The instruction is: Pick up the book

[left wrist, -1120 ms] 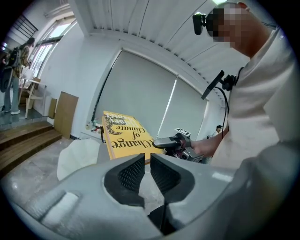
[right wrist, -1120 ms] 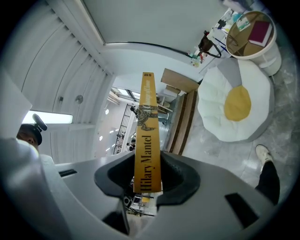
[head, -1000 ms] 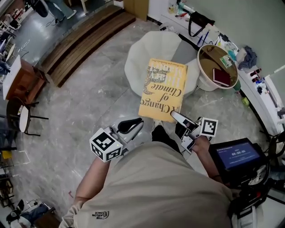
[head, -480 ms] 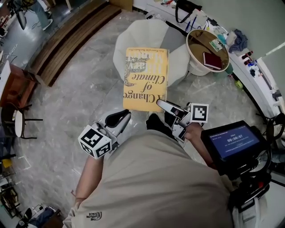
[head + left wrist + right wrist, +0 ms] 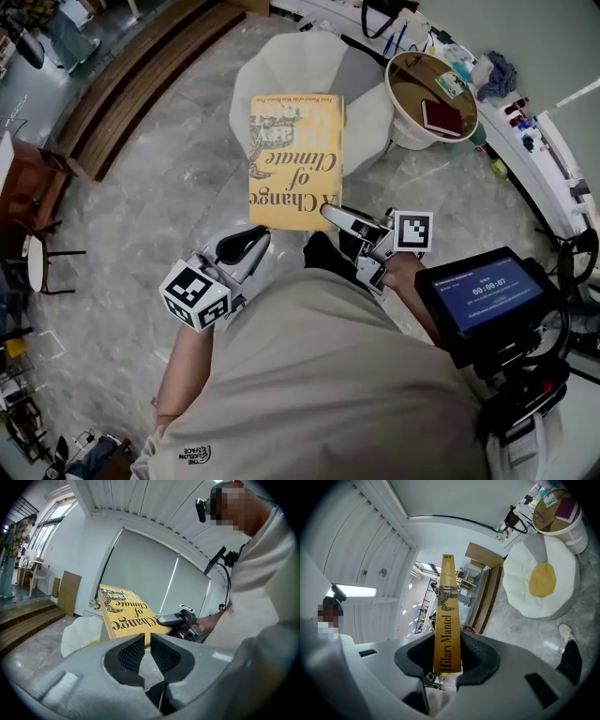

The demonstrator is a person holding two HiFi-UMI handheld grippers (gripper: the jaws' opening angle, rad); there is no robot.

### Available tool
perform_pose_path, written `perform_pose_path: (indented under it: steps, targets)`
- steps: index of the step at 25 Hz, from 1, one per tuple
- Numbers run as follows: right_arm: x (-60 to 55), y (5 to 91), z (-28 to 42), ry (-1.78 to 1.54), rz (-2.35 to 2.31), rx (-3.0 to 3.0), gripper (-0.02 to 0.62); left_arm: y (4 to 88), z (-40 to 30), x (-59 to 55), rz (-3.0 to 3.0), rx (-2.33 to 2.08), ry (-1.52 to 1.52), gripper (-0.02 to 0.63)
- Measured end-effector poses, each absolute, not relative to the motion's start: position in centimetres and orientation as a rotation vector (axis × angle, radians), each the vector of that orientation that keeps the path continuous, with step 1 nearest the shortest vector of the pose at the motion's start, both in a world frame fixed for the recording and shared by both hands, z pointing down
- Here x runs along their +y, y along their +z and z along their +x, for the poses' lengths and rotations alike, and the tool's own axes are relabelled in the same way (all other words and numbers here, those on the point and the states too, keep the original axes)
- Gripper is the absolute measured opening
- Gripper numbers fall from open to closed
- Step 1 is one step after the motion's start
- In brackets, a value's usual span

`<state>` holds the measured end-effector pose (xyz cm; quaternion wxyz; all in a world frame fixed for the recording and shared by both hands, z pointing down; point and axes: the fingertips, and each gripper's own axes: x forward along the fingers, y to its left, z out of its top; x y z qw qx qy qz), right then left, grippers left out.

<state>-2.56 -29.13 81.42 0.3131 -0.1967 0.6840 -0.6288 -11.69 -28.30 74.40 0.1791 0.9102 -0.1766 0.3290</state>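
The book (image 5: 292, 159) is hanging in the air at 12 o'clock from the person, cover up and clear of the cushion (image 5: 281, 67) beneath it. The right gripper (image 5: 328, 212) is clamping it at its 5 o'clock corner. The right gripper view is showing the spine standing between the jaws, which are sitting partly apart, pressed on the two covers. The left gripper (image 5: 146, 642) is waiting at 7 o'clock of the book, barely open, with only a thin slit between its pads and nothing in it.

The book is already up, so the job now is probably carrying it securely. All its weight is hanging from one corner, so the far end is likely pulling down and twisting the grip. The wrist should stay level, any rise should be slow and straight, and the left gripper could come under the free near corner for support.

The book is a broad, thick, flat rectangle in glossy yellow with dark lettering, and it looks stiff enough not to sag. The cushion is a soft, white, rounded blob, shaped like a fried egg. The floor (image 5: 150, 206) is polished grey stone. At 2 o'clock a round tub (image 5: 409, 141) is holding a small maroon book (image 5: 441, 116).
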Motion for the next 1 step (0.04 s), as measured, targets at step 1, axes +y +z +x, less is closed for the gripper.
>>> perform_pose_path:
  steps: [1]
  targets:
    - [-29.11, 81.6, -2.56, -1.65, -0.52, 1.804, 0.15, 74.55, -11.71, -28.38, 2.58, -0.496, 0.938, 0.043]
